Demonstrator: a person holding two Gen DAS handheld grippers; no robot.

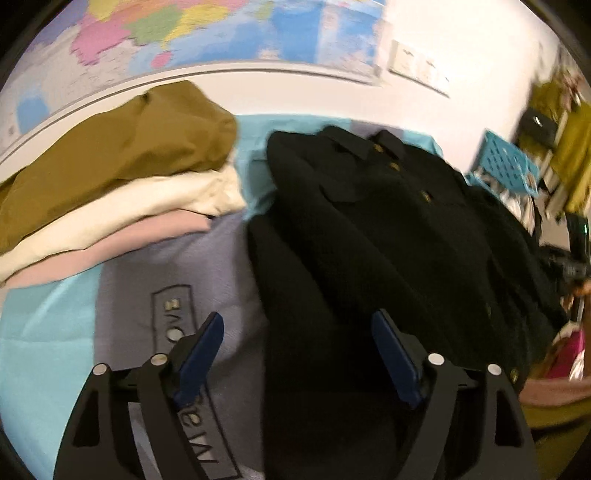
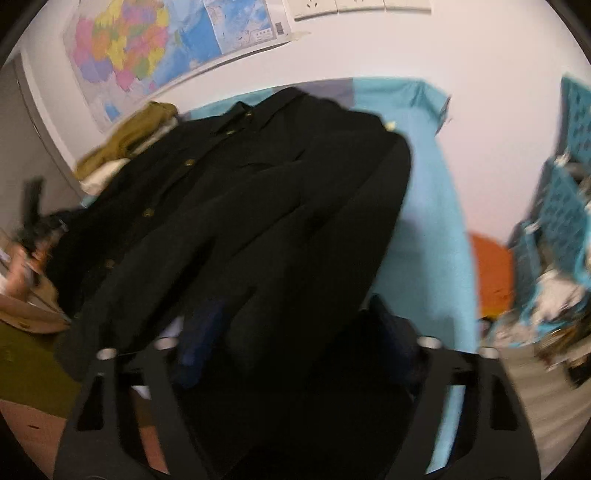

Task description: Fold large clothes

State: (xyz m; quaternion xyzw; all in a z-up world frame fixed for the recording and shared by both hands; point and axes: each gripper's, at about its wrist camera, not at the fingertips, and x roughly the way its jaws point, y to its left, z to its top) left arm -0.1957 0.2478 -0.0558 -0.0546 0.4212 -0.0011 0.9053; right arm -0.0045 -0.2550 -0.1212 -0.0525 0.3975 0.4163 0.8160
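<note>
One black coat (image 1: 388,229) spread flat on the light blue sheet (image 1: 40,325), collar toward the wall, four or so gold buttons (image 1: 425,196) down the front. Right next to it on the left, one stack of three folded pieces: mustard (image 1: 122,155) on top, cream (image 1: 147,206) in the middle, pink (image 1: 122,243) at the bottom. Under that, a grey cloth (image 1: 229,258) with boxed lettering, upside down and too blurry to read.

Left gripper (image 1: 297,328) hanging over the coat's near-left edge, fingers (image 1: 201,343) spread wide, nothing between them. Right gripper (image 2: 291,325) low over the coat's hem, fingers (image 2: 199,332) parted around the dark cloth, can't tell if actually pinching it.

One map (image 2: 147,48) on the wall, print unreadable. Turquoise baskets (image 2: 561,206) stacked at the right, at least two. One strip of wall sockets (image 2: 354,7) up top.
</note>
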